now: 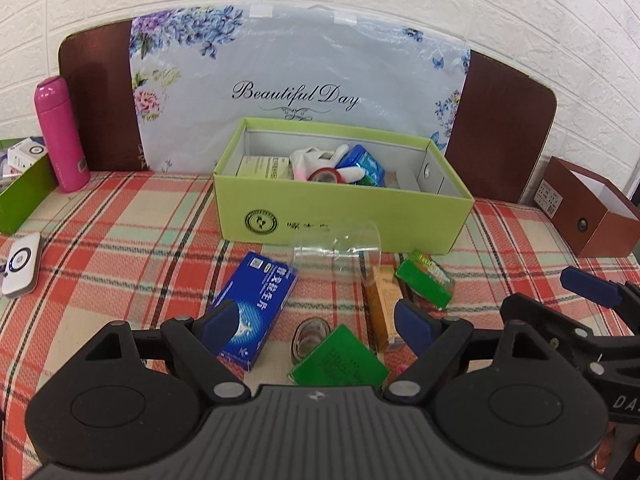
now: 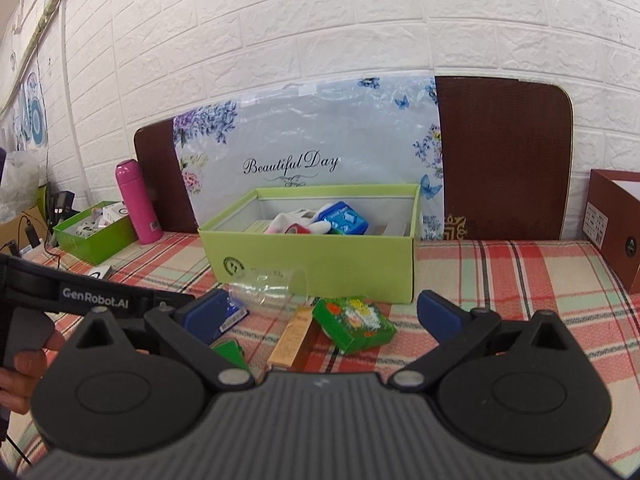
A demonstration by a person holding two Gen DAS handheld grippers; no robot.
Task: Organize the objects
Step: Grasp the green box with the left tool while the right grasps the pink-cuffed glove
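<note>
- Loose items lying in a cluster on the plaid bed (image 1: 120,240), just in front of the near wall of the green box (image 1: 344,216), which sits toward the headboard edge and already holds several things.
- Left gripper (image 1: 316,320) hovering low over the cluster, fingers (image 1: 414,322) spread wide, nothing between them.
- Right gripper (image 2: 320,314) likewise wide and empty, set a little farther toward the right edge of the bed.
- Directly ahead between the left fingers: flat green packet (image 1: 340,360) and a small round lid-like piece (image 1: 310,338), too blurred to name.
- Blue carton (image 1: 256,304) under the left-hand finger, long axis running diagonally away toward the box.
- Tan slim box (image 1: 382,300) pointing nearly straight at the box wall, its near end beside the right-hand finger.
- Green soap-like pack (image 2: 354,324) centred between the right gripper's fingers, nearer that hand.
- Clear cup (image 1: 336,248) on its side against the box wall.
- Likely next grasp: green pack by the right, packet or carton by the left.
</note>
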